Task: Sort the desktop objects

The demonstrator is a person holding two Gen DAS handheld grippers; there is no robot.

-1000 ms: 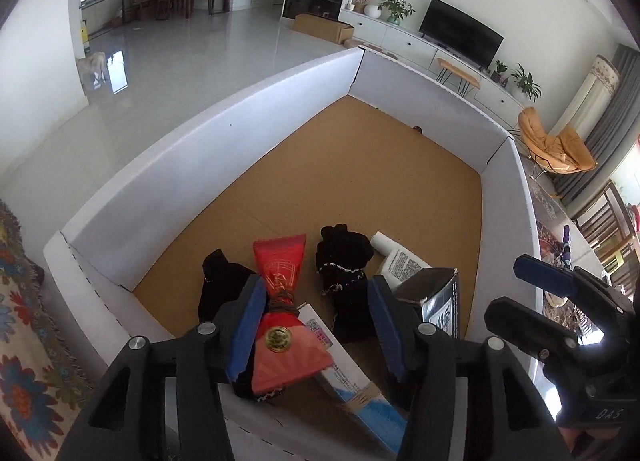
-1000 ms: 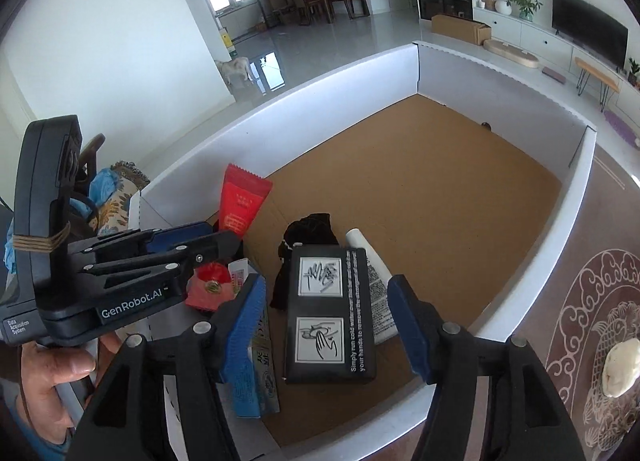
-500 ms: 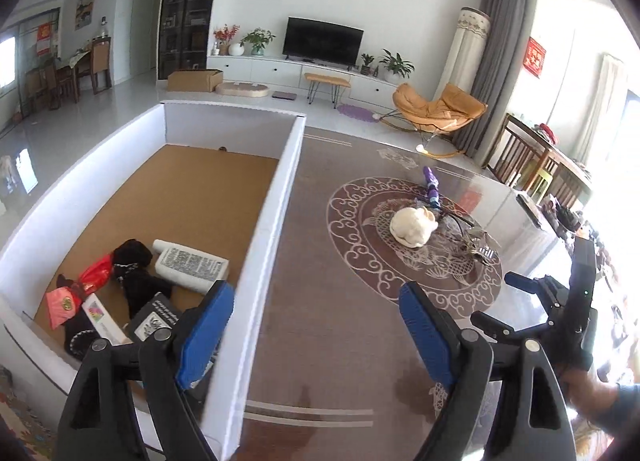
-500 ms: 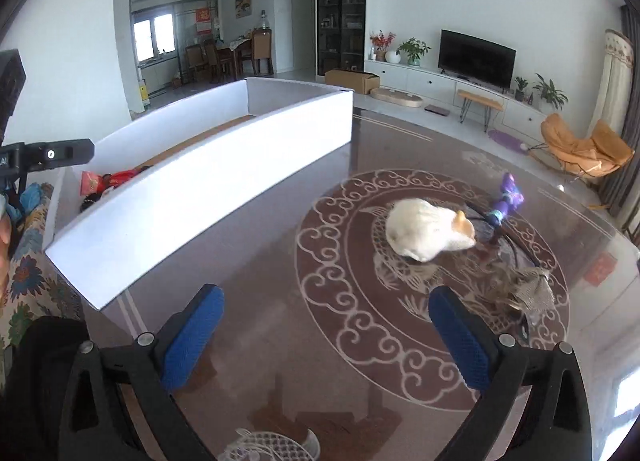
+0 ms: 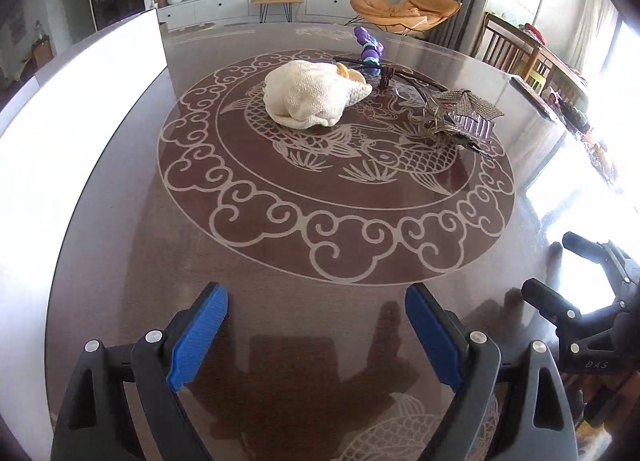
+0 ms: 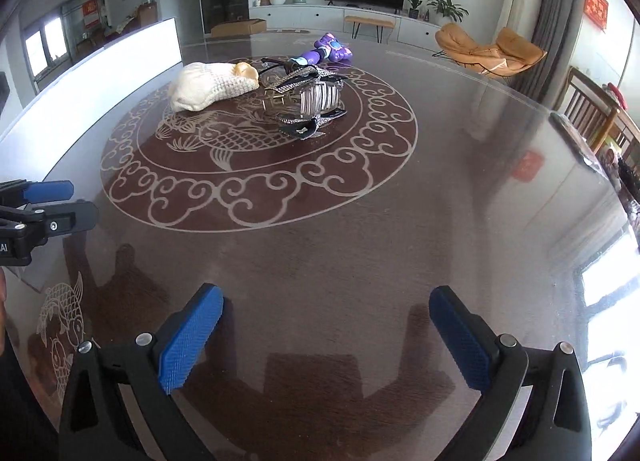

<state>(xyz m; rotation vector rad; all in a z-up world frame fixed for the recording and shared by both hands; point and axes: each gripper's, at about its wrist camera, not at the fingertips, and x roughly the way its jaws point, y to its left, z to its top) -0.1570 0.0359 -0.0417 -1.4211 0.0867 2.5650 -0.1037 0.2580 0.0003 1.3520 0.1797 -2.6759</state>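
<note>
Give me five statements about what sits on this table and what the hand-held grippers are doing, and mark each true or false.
1. The left hand-held gripper is open with nothing between its pads. True.
2. The right hand-held gripper grips the purple toy. False: it is open and empty; the purple toy lies far off on the table.
3. The cream knitted hat lies on the table's round fish pattern. True.
4. The glittery hair clip sits inside the white box. False: it rests on the table beside the hat.
5. The white box wall runs along the table's left side. True.
</note>
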